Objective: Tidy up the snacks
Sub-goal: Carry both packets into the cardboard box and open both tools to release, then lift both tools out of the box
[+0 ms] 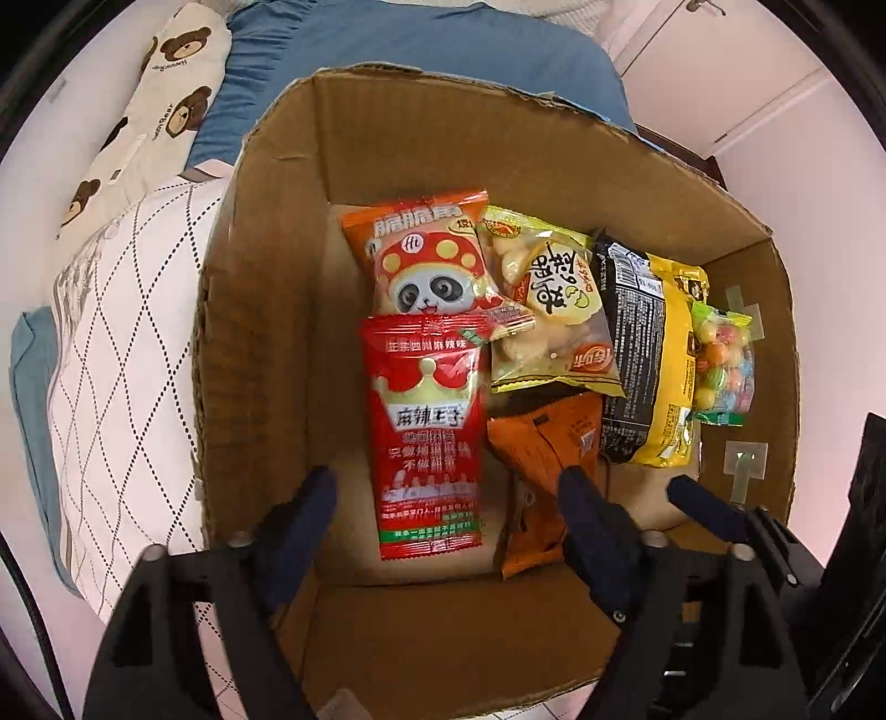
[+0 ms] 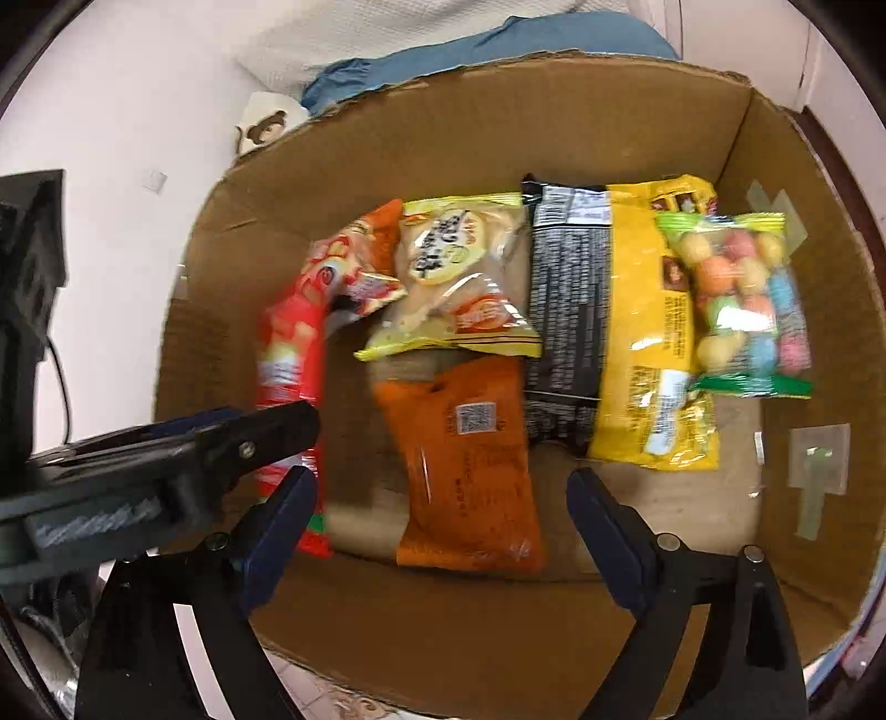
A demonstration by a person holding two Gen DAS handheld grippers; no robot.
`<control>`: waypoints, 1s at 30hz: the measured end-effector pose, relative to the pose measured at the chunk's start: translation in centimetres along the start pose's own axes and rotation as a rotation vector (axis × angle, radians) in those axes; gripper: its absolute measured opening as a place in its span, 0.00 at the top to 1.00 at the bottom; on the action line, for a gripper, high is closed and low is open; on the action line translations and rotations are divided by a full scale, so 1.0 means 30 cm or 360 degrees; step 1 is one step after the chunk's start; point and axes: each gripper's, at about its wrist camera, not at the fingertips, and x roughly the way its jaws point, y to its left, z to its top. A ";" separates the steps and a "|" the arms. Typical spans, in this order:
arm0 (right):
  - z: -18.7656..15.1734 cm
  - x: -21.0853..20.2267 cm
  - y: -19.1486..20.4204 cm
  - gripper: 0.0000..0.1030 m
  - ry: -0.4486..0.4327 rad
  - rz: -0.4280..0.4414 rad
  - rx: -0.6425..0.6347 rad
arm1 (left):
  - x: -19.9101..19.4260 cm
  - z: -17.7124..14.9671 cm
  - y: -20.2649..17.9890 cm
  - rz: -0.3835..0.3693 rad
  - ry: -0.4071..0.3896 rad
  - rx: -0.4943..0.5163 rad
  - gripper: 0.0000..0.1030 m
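The snacks lie flat on the floor of an open cardboard box (image 1: pixel 266 310). Taking the red packet (image 1: pixel 426 437) as landmark: a panda packet (image 1: pixel 426 260) lies beyond it, partly under its top edge; a pale yellow packet (image 1: pixel 548 310) sits to its right; an orange packet (image 1: pixel 545 459) lies just right of its lower half; further right comes a black-and-yellow bag (image 1: pixel 648 354), then a clear bag of coloured candy balls (image 1: pixel 722 360) against the box wall.

Judgement on handling: all are light, soft film packets, slippery and puffed with air; contents likely crush under a hard pinch. The crimped end seams offer the safest hold.

The left gripper (image 1: pixel 446 487) hovers over the red packet's lower end, jaws spread, nothing held. The right gripper (image 2: pixel 443 498) stands likewise spread and unloaded above the orange packet (image 2: pixel 470 465).

Outside the box, bedding is visible: a bear-print pillow (image 1: pixel 166 83) and a blue cover (image 1: pixel 387 44).
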 end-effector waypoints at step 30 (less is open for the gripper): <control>-0.273 -0.386 -0.036 0.05 -0.0498 -0.0406 -0.0082 | -0.255 -0.338 -0.059 0.0101 -0.0572 0.0159 0.18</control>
